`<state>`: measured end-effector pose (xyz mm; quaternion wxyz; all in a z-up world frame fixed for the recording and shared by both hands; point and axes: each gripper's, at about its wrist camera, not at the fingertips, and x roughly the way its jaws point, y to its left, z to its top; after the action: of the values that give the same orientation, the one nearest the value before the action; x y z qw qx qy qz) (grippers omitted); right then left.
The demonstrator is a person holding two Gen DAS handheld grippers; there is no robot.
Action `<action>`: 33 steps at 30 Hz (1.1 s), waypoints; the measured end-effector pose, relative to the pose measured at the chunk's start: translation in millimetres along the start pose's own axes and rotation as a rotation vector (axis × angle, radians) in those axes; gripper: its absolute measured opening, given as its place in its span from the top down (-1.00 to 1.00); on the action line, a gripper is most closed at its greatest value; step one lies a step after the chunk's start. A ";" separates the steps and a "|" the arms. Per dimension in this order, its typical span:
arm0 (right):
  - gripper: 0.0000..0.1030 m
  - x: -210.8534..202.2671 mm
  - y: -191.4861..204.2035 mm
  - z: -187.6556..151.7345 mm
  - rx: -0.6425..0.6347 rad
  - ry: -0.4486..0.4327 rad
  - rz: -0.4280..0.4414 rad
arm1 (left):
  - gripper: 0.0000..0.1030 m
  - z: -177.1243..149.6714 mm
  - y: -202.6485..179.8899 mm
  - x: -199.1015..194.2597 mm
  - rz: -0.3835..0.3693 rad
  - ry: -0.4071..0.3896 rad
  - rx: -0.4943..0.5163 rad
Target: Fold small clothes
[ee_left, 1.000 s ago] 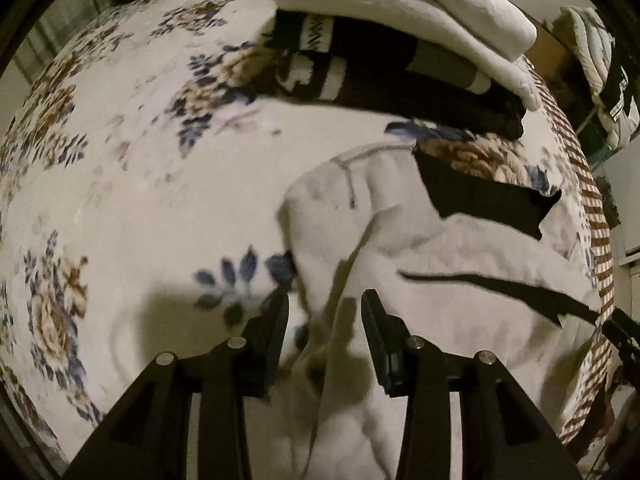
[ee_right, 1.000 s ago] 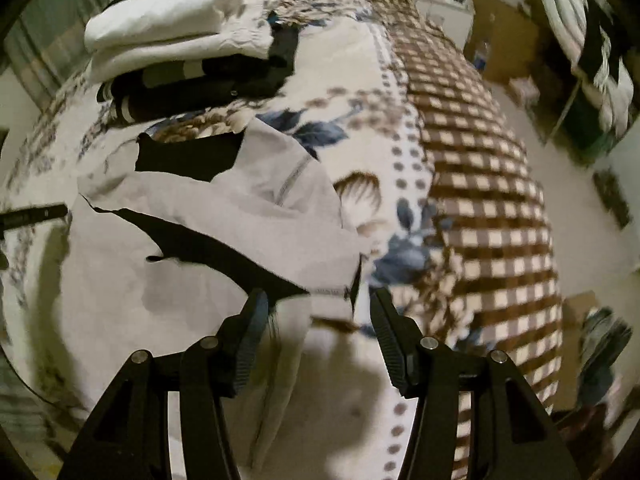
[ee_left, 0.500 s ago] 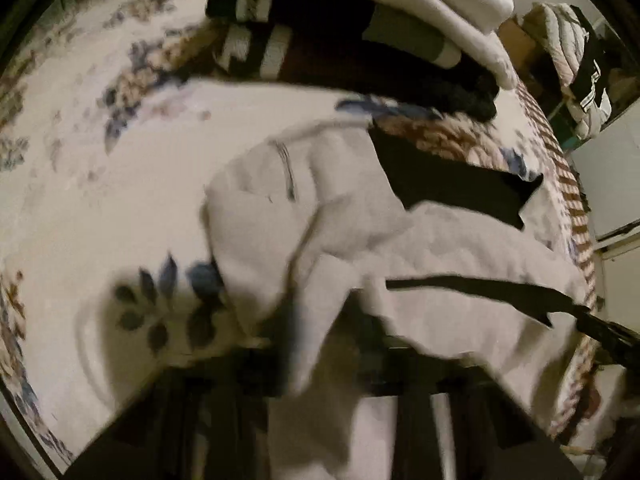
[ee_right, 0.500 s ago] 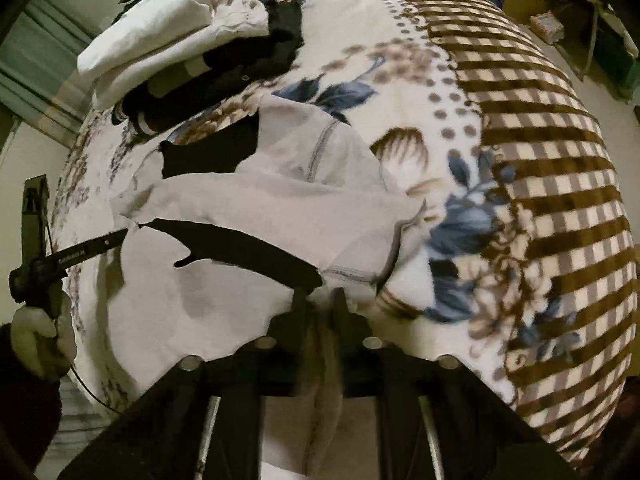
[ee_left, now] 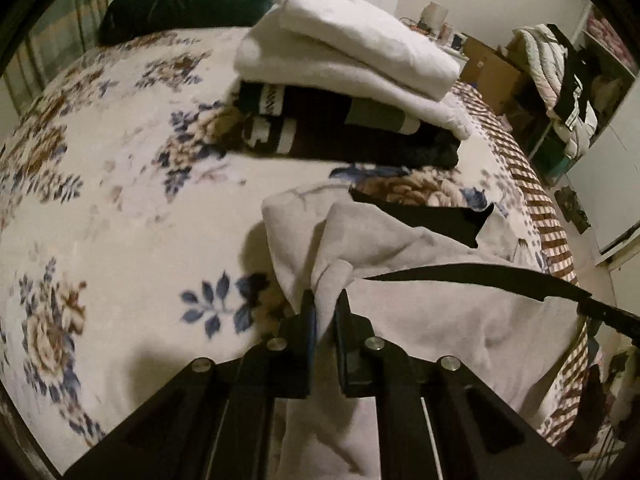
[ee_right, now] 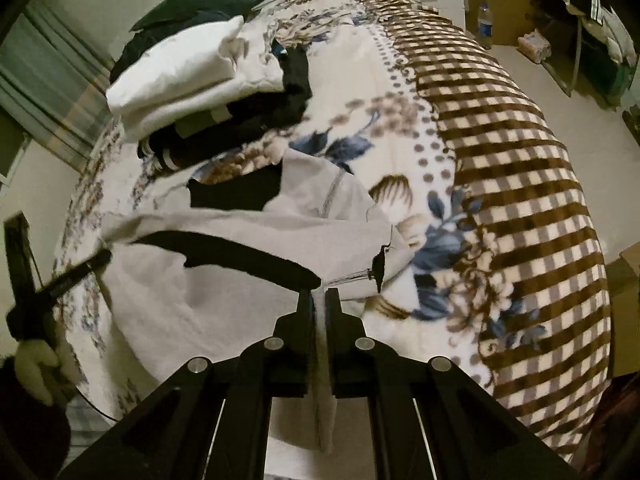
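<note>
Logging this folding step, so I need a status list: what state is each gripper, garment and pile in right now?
left gripper: jaws shut on the grey garment's near edge
right gripper: jaws shut on the same garment's near edge
grey garment: unfolded, crumpled, lying on the bed
pile of clothes: folded, stacked, white pieces over dark ones
floral blanket: spread over the bed

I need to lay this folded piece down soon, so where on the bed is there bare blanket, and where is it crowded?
Bare floral blanket lies left of the grey-and-black garment, in front of the dark green pillow. The brown checked strip along the bed's right edge is also free. Crowded: the stack of folded white and dark clothes just behind the garment.
</note>
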<state>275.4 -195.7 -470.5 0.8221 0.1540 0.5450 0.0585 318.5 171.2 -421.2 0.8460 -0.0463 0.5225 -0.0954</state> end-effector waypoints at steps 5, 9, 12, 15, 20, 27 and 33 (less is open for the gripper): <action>0.88 -2.1 11.3 9.0 -0.044 -0.001 0.014 | 0.80 -7.3 8.6 13.5 -0.031 0.081 -0.048; 0.88 13.4 21.5 9.4 -0.097 0.031 -0.003 | 0.79 -13.6 20.6 33.6 -0.111 0.148 -0.139; 0.88 18.9 27.4 7.7 -0.122 0.037 -0.010 | 0.62 -15.3 21.5 34.7 -0.142 0.154 -0.166; 0.88 22.1 28.4 8.6 -0.122 0.039 -0.011 | 0.48 -16.5 17.3 33.7 -0.145 0.157 -0.161; 0.88 23.8 25.3 11.1 -0.107 0.039 -0.014 | 0.52 -13.3 11.8 36.2 -0.114 0.120 -0.143; 0.88 14.6 23.3 10.2 -0.097 0.022 -0.017 | 0.97 -8.9 -2.2 9.1 -0.028 0.001 -0.058; 0.88 1.9 22.6 11.6 -0.083 -0.015 -0.008 | 0.98 -5.8 8.2 -32.2 -0.026 -0.111 -0.120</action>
<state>288.4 -176.1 -460.8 0.8322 0.1178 0.5364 0.0764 300.2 186.1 -397.1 0.8680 -0.1091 0.4791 -0.0720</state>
